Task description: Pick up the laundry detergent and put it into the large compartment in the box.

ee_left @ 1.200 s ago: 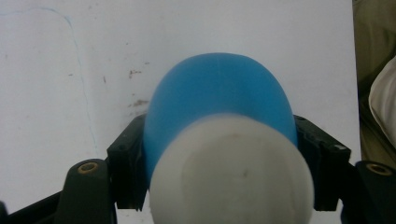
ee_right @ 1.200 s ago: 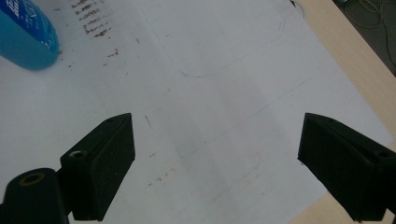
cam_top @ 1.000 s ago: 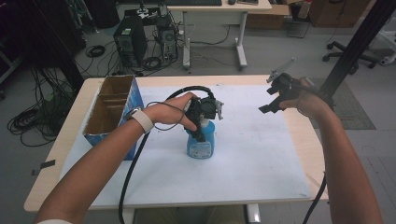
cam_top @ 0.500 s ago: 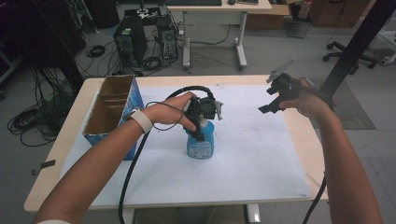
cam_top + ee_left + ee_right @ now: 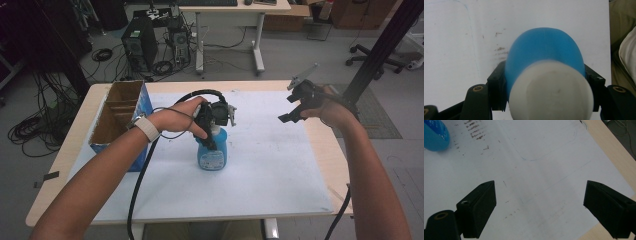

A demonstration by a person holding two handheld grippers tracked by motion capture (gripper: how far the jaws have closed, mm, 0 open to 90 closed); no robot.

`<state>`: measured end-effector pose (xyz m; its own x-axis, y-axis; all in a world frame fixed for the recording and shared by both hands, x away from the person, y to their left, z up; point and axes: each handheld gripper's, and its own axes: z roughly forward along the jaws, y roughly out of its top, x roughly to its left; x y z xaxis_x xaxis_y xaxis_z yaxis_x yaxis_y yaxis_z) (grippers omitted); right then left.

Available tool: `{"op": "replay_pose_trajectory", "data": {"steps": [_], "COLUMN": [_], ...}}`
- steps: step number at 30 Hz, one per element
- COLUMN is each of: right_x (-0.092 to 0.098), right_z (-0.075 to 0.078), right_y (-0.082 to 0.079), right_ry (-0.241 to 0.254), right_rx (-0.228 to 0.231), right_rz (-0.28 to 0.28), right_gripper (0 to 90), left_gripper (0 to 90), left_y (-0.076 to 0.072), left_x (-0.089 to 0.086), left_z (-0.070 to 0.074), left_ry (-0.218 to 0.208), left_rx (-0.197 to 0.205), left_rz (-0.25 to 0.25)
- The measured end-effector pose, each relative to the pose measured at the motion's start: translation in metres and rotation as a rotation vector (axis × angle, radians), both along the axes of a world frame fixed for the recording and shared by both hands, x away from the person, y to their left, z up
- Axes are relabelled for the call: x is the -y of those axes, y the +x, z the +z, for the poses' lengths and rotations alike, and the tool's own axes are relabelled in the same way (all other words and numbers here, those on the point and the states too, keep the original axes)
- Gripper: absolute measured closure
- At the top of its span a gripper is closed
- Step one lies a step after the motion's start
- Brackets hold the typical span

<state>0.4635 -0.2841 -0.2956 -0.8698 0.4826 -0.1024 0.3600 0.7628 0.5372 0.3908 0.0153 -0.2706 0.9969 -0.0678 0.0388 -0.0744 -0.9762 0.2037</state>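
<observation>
1. So, nearest the camera in the high view, both forearms come up from the bottom edge, the left one with a white wristband, and a black cable (image 5: 142, 175) hangs off the left gripper (image 5: 209, 131).
2. That left gripper sits on top of the blue bottle (image 5: 212, 152), fingers clenched on its neck just under the white cap. In the left gripper view the bottle (image 5: 545, 53) is squeezed between the two black pads, one on each side, with the cap (image 5: 551, 92) blurry and huge right up front.
3. The bottle stands upright on the white sheet (image 5: 265, 165) that covers most of the counter (image 5: 65, 165), roughly mid-sheet and a bit left of centre.
4. Just left of it there's an open cardboard box (image 5: 117, 117) with blue sides and dividers inside, sitting at the sheet's left edge.
5. The right gripper (image 5: 295, 107) is well apart from the bottle, held up over the right side of the sheet. Its fingers are released, spread wide with nothing between them; the right gripper view looks down on scuffed sheet and catches a corner of the bottle (image 5: 435, 136) top left.
6. Past the counter: another desk, a PC tower (image 5: 137, 47) on the floor, loose cables, and an office chair (image 5: 385, 52) at far right.
</observation>
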Motion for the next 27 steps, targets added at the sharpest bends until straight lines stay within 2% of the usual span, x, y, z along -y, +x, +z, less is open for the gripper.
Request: {"op": "replay_pose_trajectory", "data": {"steps": [1, 27], "right_x": [-0.001, -0.005], "right_z": [0.000, 0.008], "right_y": [0.000, -0.005], "right_ry": [0.000, 0.002], "right_rx": [0.001, 0.018], "right_rz": [0.003, 0.014], "right_gripper": [11.2, 11.4], "left_gripper": [37.2, 37.2], "left_y": [0.000, -0.011], "left_x": [0.000, -0.010], "left_z": [0.002, 0.038], "left_ry": [0.000, 0.013], "left_rx": [0.009, 0.077], "left_rz": [-0.010, 0.077]}}
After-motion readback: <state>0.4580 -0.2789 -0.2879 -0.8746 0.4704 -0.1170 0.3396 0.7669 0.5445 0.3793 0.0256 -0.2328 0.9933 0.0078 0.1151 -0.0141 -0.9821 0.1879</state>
